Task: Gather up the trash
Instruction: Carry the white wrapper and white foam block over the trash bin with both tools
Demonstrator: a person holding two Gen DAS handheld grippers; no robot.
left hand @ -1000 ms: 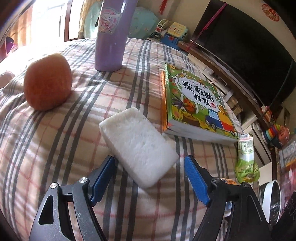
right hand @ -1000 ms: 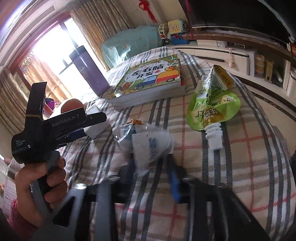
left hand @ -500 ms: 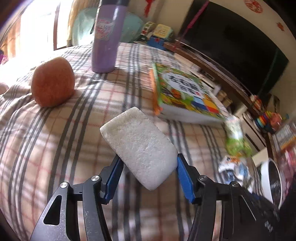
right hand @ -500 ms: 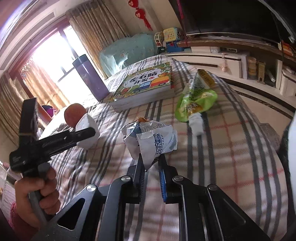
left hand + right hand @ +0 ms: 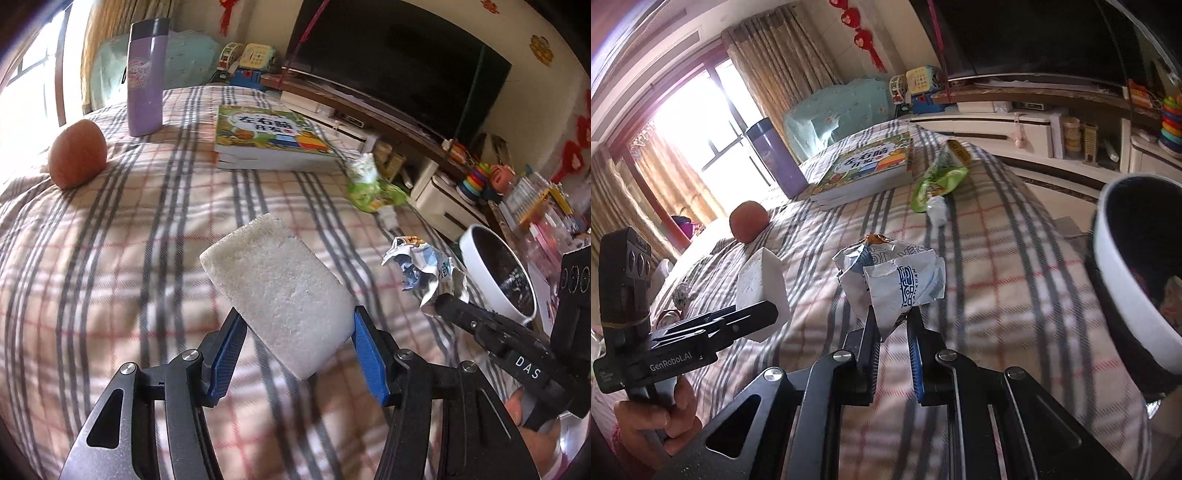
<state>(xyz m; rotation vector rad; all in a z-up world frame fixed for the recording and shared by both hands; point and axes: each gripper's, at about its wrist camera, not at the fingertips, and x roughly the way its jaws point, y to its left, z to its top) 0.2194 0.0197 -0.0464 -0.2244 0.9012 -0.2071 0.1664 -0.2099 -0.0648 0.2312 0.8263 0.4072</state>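
Note:
My left gripper (image 5: 297,328) is shut on a white foam block (image 5: 277,291), held above the plaid bed cover; the same white foam block (image 5: 757,280) shows at the left of the right wrist view. My right gripper (image 5: 892,323) is shut on a crumpled white and blue wrapper (image 5: 897,280), lifted off the bed. That crumpled wrapper (image 5: 424,273) appears at the right in the left wrist view. A green squeeze pouch (image 5: 940,181) lies on the cover beside the book. A white bin with a dark inside (image 5: 1123,295) stands at the right, off the bed.
A picture book (image 5: 266,136), a purple bottle (image 5: 146,74) and an orange fruit (image 5: 77,153) rest on the plaid bed cover (image 5: 110,240). A dark TV (image 5: 399,62) over a low cabinet with toys runs along the far side. A hand (image 5: 657,417) holds the left gripper.
The left gripper closed on the foam block and lifted it. The right gripper raised the crumpled wrapper off the cover and moved toward the white bin.

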